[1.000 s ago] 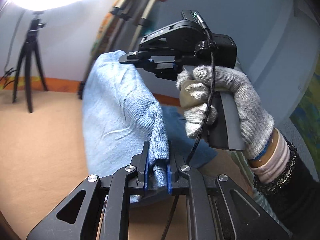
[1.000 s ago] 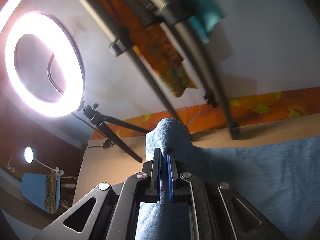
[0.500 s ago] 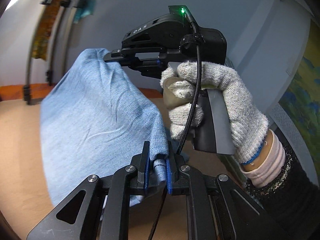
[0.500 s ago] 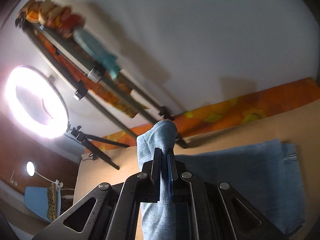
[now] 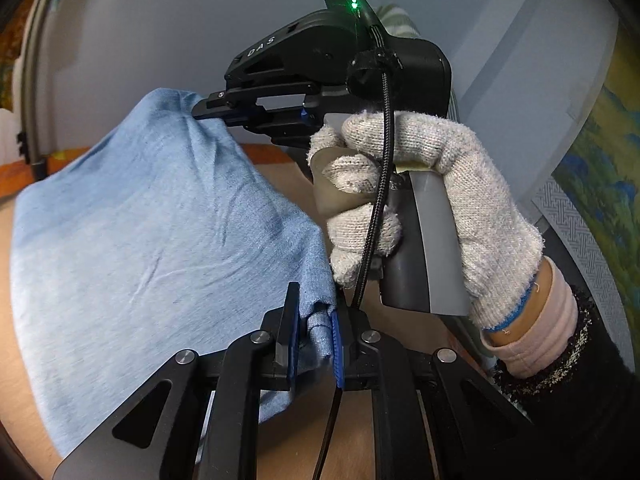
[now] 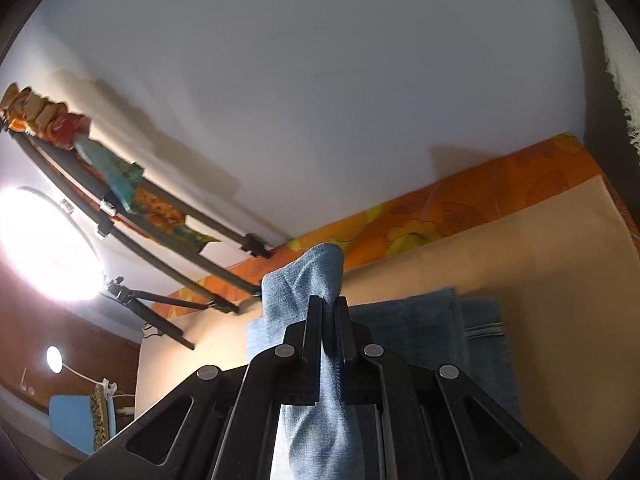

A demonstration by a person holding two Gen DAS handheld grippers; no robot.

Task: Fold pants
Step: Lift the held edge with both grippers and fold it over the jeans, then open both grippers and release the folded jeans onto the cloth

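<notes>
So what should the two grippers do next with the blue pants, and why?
Probably carry the lifted light-blue denim pants across and lower them, since the left hand-held gripper and right hand-held gripper each pinch an edge above the part lying on the tan surface.

Pants [image 5: 152, 232] noted as light blue, faintly heathered. Left gripper [image 5: 314, 336] and right gripper [image 5: 200, 110] recorded black, with blue pads [image 5: 338, 356]. Glove [image 5: 472, 200] off-white knit, blue-edged cuff. Worktop [image 6: 520, 260] tan; an orange strip with yellow leaf pattern [image 6: 440, 216] observed behind it.
</notes>
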